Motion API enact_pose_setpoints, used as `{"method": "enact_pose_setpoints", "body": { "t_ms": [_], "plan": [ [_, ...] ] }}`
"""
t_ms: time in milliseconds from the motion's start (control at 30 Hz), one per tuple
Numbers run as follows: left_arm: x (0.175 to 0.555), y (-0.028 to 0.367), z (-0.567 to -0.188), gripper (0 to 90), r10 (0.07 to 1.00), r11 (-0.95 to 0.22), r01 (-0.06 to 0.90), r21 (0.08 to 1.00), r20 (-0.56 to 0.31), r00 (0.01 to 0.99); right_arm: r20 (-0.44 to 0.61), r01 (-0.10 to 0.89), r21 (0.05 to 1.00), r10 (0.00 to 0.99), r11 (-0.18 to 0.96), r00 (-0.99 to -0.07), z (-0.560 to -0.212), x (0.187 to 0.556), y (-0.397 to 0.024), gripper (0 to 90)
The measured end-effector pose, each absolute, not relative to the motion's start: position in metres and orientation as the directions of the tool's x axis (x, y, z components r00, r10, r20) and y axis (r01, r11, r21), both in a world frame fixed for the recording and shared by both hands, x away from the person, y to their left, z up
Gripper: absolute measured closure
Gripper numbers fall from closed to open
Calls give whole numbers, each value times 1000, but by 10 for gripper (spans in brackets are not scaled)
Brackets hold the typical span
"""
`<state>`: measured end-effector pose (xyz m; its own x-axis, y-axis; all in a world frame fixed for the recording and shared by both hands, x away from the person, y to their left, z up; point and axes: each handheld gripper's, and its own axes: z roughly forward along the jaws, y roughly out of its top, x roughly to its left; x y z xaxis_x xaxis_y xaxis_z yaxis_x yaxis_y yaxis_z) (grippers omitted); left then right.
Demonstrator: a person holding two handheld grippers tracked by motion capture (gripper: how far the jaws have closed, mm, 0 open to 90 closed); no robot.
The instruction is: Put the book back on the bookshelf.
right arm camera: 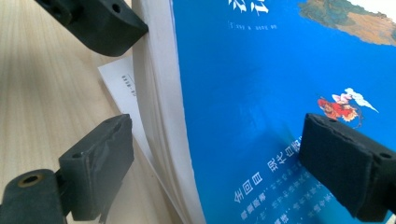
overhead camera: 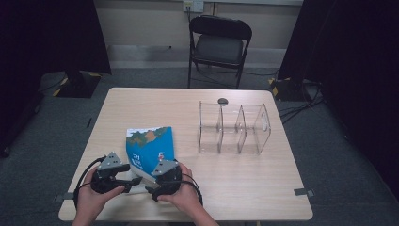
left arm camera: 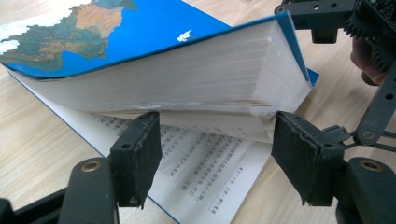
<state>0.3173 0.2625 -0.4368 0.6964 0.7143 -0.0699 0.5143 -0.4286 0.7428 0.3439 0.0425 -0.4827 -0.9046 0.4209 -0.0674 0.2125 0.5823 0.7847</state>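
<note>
A blue book (overhead camera: 149, 150) is lifted open beside the clear organizer (overhead camera: 234, 128); left tool (overhead camera: 134, 180) jaws are spread apart beneath it; right tool (overhead camera: 151, 184) jaws are held apart around its pages.

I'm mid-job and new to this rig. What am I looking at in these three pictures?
There is no robot: a person holds a two-jaw gripper in each hand. The high view looks down on the table. The other two views each ride on one gripper, looking along its black jaws. On the table lie a blue book and a clear divided rack. The left gripper has its jaws open under the book's raised pages. The right gripper straddles cover and pages; whether it pinches is unclear.
</note>
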Motion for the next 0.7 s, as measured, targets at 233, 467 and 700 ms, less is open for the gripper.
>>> {"method": "enact_pose_setpoints", "body": {
  "t_ms": [233,467,700],
  "plan": [
    [319,262,-436,316,717,-403,524,750,-96,690,-109,197,769,428,609,-897,-483,342,48,94],
    [319,264,-437,314,713,-405,528,747,-103,693,-130,191,767,440,612,-889,-484,344,54,100],
    [318,265,-440,313,704,-438,529,727,-89,705,-135,182,780,445,599,-885,-484,346,49,202]
  ]
}}
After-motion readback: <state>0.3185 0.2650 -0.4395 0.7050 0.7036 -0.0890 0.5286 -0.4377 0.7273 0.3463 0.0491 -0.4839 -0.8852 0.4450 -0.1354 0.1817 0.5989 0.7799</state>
